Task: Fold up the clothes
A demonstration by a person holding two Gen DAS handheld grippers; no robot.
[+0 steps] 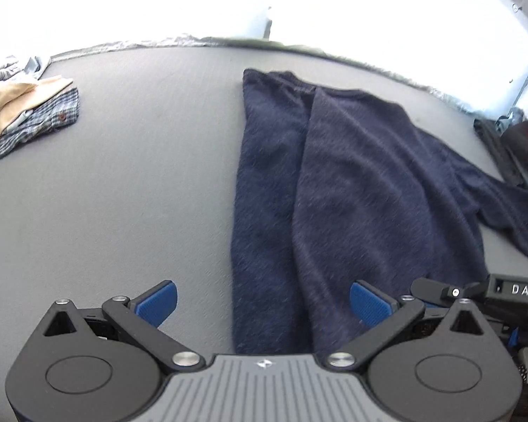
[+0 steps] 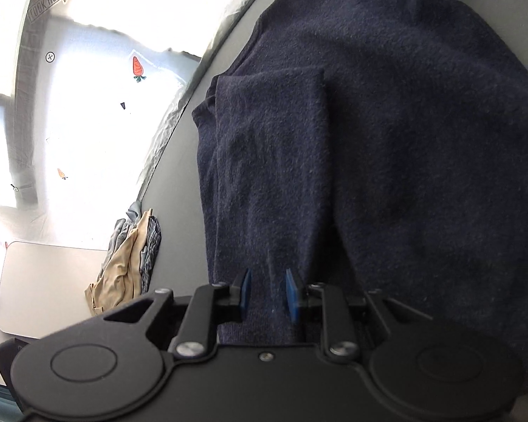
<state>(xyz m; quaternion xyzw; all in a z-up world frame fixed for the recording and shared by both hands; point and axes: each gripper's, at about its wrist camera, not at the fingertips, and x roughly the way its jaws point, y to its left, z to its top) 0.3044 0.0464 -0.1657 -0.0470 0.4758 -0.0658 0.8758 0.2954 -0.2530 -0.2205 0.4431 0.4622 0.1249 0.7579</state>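
Observation:
A navy knit sweater (image 1: 352,176) lies on the grey table (image 1: 123,176), with one part folded lengthwise over the rest. My left gripper (image 1: 262,302) hovers open over the sweater's near left edge, and its blue pads (image 1: 158,302) stand wide apart and touch nothing. In the right wrist view the sweater (image 2: 404,140) fills the frame. A folded strip of it runs straight into my right gripper (image 2: 268,292), whose narrow-set blue pads (image 2: 292,295) press on that fabric. The right tool's black housing (image 1: 510,290) shows at the lower right of the left view.
A folded pile of tan and plaid clothes (image 1: 28,112) sits at the table's far left, seen also as a stack (image 2: 130,263) by the edge. Dark garments with something red (image 1: 521,147) lie at the right. A bright white wall with carrot stickers (image 2: 137,66) stands behind the table.

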